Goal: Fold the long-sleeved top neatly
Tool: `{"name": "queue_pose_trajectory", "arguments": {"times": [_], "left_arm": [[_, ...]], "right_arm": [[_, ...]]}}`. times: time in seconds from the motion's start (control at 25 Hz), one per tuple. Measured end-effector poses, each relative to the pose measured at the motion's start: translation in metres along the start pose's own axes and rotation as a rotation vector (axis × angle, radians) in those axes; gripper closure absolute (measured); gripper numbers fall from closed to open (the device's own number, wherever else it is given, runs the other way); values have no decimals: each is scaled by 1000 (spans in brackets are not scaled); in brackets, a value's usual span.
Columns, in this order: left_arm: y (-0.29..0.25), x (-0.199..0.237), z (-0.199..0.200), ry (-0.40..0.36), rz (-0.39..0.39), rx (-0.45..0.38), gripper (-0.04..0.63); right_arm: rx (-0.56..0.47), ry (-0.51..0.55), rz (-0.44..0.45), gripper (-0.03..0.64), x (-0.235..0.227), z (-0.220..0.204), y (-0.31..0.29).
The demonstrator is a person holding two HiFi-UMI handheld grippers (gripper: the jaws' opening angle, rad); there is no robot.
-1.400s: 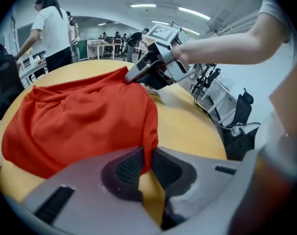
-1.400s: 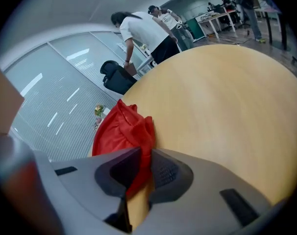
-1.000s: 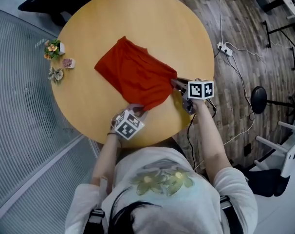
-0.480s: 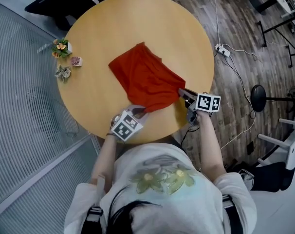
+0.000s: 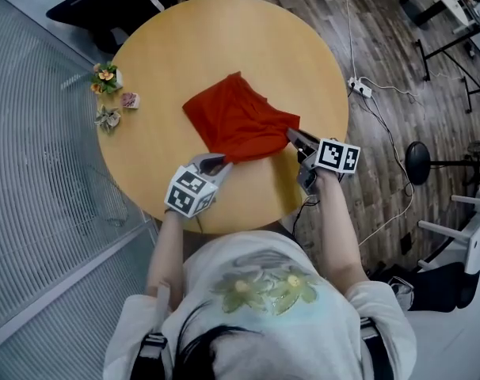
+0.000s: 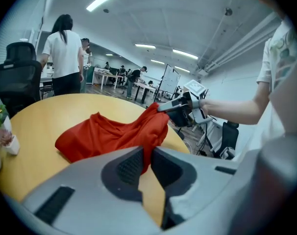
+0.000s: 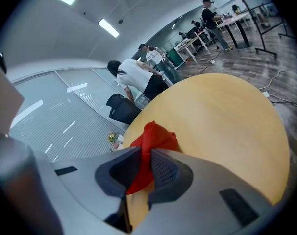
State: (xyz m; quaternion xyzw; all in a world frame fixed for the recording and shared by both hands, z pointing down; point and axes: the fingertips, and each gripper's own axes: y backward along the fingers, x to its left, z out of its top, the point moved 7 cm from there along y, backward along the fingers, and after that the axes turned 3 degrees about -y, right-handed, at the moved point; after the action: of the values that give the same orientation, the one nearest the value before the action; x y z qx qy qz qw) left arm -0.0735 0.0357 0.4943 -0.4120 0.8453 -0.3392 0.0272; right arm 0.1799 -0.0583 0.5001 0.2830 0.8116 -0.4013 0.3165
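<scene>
Cloth is pinched in both claws: the left claw [image 6: 144, 161] has its jaws almost together on a thin fold of the red top [image 5: 238, 121], and the right claw [image 7: 145, 166] is nearly closed in the same way on another bit of that near edge, with red fabric squeezed between the pads of each. From the two grips the top runs away from the claws and slopes down onto the round table [image 5: 224, 38], where its far part lies bunched just past them, toward the middle. The holds look slim, so a corner could slip out if the claws pull apart too hard. If one claw rises faster than the other, the edge would skew and the layers lying on the wood could slide out of line. Dragging the resting part could also rumple it. The small ornaments [image 5: 107, 77] sit well off beyond the left claw and seem out of harm's way. The top's longer span appears to run crosswise, from one claw to the other, and its far end points away from both; neck and sleeves cannot be made out.
</scene>
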Motion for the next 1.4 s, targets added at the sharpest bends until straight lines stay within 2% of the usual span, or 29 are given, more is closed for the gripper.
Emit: {"name": "queue_pose_trajectory", "arguments": {"times": [0.16, 0.32, 0.48, 0.68, 0.84, 1.08, 1.4], "left_arm": [[11, 27, 11, 46, 77, -52, 548], [19, 38, 20, 92, 131, -91, 548], [23, 33, 13, 154, 170, -129, 548], [25, 108, 24, 244, 191, -152, 548], [24, 133, 22, 315, 219, -174, 548], [17, 179, 8, 436, 273, -168, 547], [-7, 222, -19, 552, 309, -116, 546]], "right_arm": [[-9, -4, 14, 549, 20, 20, -21], [-1, 8, 23, 548, 35, 37, -31], [6, 1, 24, 548, 38, 36, -31], [24, -12, -19, 548, 54, 71, -100], [31, -38, -26, 548, 57, 82, -129], [65, -80, -43, 548, 56, 91, -185], [138, -93, -123, 548, 33, 90, -248]]}}
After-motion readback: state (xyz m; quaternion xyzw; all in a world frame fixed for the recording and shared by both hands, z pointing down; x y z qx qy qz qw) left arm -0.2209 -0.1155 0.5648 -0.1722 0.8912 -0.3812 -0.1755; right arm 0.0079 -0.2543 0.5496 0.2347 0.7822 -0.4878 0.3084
